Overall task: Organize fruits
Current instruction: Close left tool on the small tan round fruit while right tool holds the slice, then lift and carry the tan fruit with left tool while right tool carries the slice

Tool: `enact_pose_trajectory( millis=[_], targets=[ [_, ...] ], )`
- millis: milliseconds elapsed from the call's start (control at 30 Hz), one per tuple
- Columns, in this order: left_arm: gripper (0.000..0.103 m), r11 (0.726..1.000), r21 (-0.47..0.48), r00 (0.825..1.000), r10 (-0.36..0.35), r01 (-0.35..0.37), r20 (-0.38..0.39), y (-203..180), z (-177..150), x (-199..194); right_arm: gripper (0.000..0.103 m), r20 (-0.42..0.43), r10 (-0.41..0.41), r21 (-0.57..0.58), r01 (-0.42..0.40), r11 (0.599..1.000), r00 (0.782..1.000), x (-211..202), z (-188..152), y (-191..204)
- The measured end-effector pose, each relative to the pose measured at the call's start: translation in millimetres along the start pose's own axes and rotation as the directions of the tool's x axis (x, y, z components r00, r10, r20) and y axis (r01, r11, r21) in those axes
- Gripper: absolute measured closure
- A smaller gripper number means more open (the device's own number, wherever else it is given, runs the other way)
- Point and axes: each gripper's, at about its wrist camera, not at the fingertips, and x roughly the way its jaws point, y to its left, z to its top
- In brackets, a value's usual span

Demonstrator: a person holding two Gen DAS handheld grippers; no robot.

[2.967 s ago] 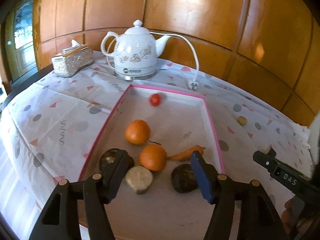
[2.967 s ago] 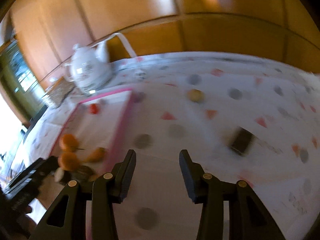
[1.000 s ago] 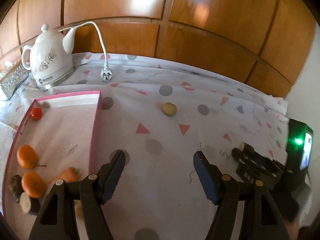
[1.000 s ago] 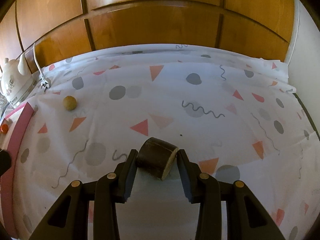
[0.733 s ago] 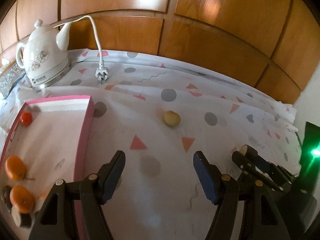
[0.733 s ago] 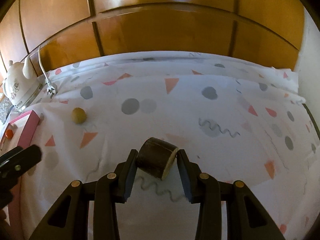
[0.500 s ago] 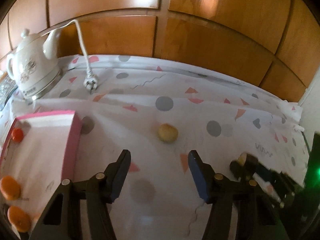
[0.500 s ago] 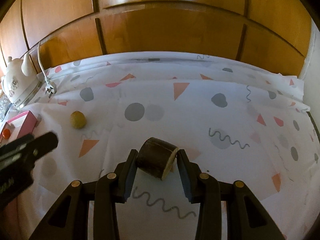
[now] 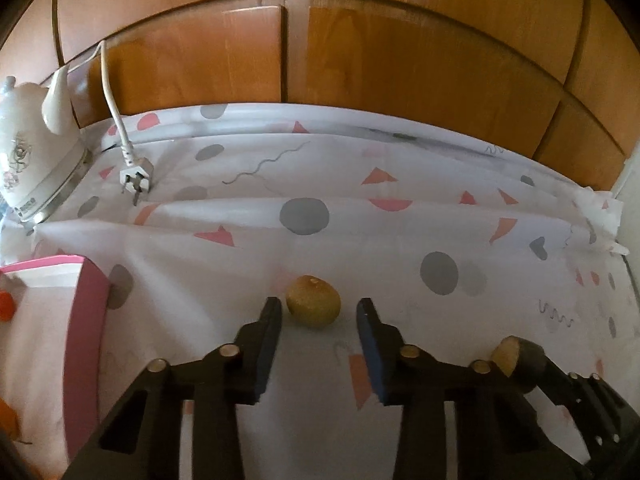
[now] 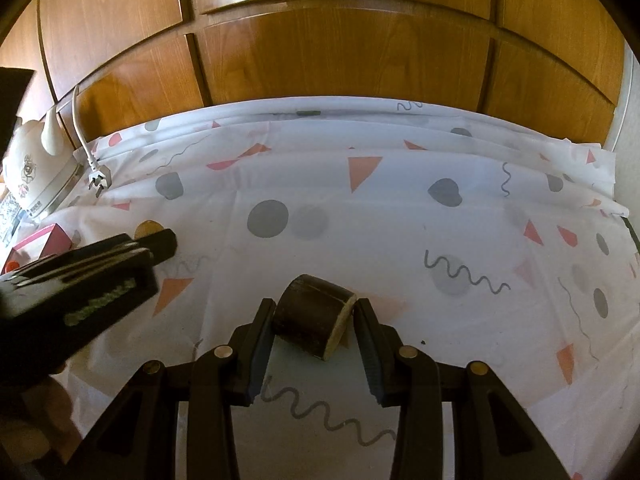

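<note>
The small round yellow-brown fruit (image 9: 313, 301), judged light and firm, is being closed upon, untouched, at three and nine o'clock by the left hand-held gripper (image 9: 318, 312).

Open cloth (image 9: 400, 232) is seen from twelve to three o'clock; passage at nine is blocked by the pink tray (image 9: 86, 344) (kettle (image 9: 32, 160) at ten).

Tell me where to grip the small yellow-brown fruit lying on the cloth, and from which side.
Grip the small yellow-brown fruit across its widest middle, coming down from the near side. It is roundish with a stem dimple on top, so its left and right flanks seat best. The left gripper already straddles it, jaws closing but not yet touching.
</note>
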Motion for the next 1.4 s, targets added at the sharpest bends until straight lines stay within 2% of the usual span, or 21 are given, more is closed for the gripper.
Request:
enact_pose_trajectory(
  millis=[33, 200, 367, 567, 733, 867, 1033, 1133, 1267, 1400],
  targets=[
    [0.075, 1.000, 0.002, 1.000, 0.009, -0.009, 0.004, -0.2, -0.3, 1.6, 0.063, 0.001, -0.001, -0.001, 0.001, 1.000, 1.000, 0.2, -0.2, -0.3],
    [0.076, 1.000, -0.017, 1.000, 0.001, -0.001, 0.020, 4.9, -2.4, -0.8, 0.062, 0.003, -0.006, -0.005, 0.006, 1.000, 1.000, 0.9, -0.8, 0.8],
    [0.076, 1.000, -0.021, 1.000, -0.017, 0.017, 0.014, 9.5, -20.0, -21.4, 0.064, -0.011, 0.000, 0.003, 0.000, 1.000, 1.000, 3.2, -0.5, -1.3],
    [0.076, 0.999, 0.017, 1.000, -0.028, 0.027, 0.008, 6.5, -56.7, -58.4, 0.065, -0.016, -0.002, -0.003, 0.002, 1.000, 1.000, 2.0, -0.4, -1.7],
    [0.076, 1.000, 0.008, 0.999, -0.028, 0.028, -0.023, 12.8, -93.0, -75.0, 0.066, -0.047, 0.019, -0.026, -0.020, 0.999, 0.999, -4.7, -2.9, -3.2],
    [0.076, 0.999, 0.035, 1.000, -0.024, 0.023, 0.003, 12.5, -110.5, -87.2, 0.066, -0.062, 0.046, -0.020, -0.047, 0.999, 0.997, -23.7, -18.1, -8.9],
    [0.076, 0.999, 0.040, 0.999, -0.034, 0.033, 0.030, 15.2, -117.8, -87.1, 0.066, -0.077, 0.043, -0.025, -0.045, 0.999, 0.996, -49.3, -50.2, -13.2],
    [0.076, 0.998, 0.035, 0.998, -0.047, 0.045, 0.037, 17.5, -118.7, -85.7, 0.066, -0.047, 0.041, 0.012, -0.041, 0.999, 0.998, -60.1, -65.1, -22.0],
    [0.076, 0.998, 0.040, 0.998, -0.050, 0.048, 0.042, 18.1, -118.9, -85.0, 0.066, 0.002, 0.052, 0.054, -0.052, 0.997, 0.999, -64.3, -75.6, -29.9],
    [0.076, 0.998, 0.050, 0.998, -0.039, 0.036, 0.051, 15.5, -120.7, -84.5, 0.066, 0.012, 0.049, 0.056, -0.049, 0.997, 0.999, -61.1, -75.5, -28.3]
  ],
)
